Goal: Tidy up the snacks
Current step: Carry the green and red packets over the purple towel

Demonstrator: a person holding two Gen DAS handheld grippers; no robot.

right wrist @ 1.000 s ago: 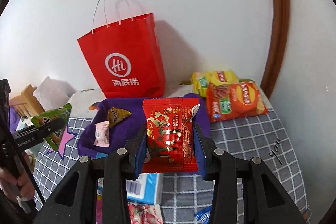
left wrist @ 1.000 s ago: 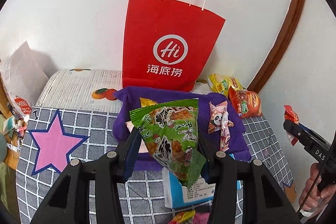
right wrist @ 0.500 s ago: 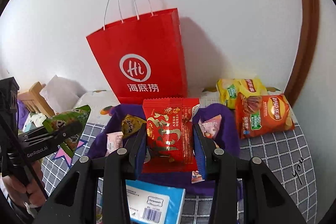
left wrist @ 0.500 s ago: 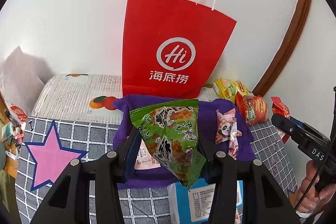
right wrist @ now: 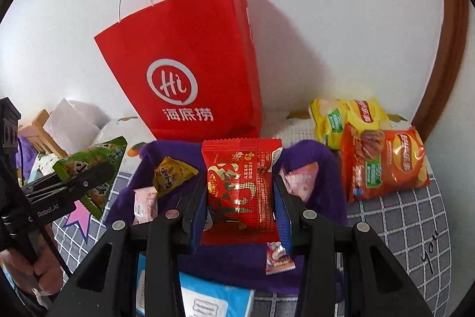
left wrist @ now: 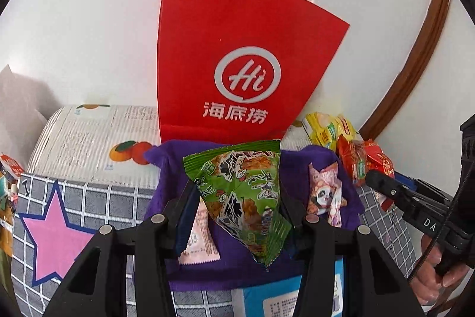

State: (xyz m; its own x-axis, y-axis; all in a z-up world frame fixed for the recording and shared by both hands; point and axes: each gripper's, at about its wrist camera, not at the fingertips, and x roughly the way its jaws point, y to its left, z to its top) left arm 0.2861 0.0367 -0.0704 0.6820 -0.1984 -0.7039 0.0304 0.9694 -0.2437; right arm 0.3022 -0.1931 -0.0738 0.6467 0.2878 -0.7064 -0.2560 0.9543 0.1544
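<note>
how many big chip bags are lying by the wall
2: a yellow chip bag against the wall, right of the red paper bag, and an orange chip bag overlapping its front, right of the purple cloth. Others may be hidden behind the paper bag.

paper bag (left wrist: 234,55) behind cloth (left wrist: 225,266), chip bags (right wrist: 383,162) right

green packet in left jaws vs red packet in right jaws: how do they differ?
The green packet is cartoon-printed and hangs skewed, tapering to a point at the bottom; the red packet is a flat rectangle with gold print, held upright and square. Shared: both are sealed, crimp-edged, clamped by their sides, and raised over the purple cloth.
</note>
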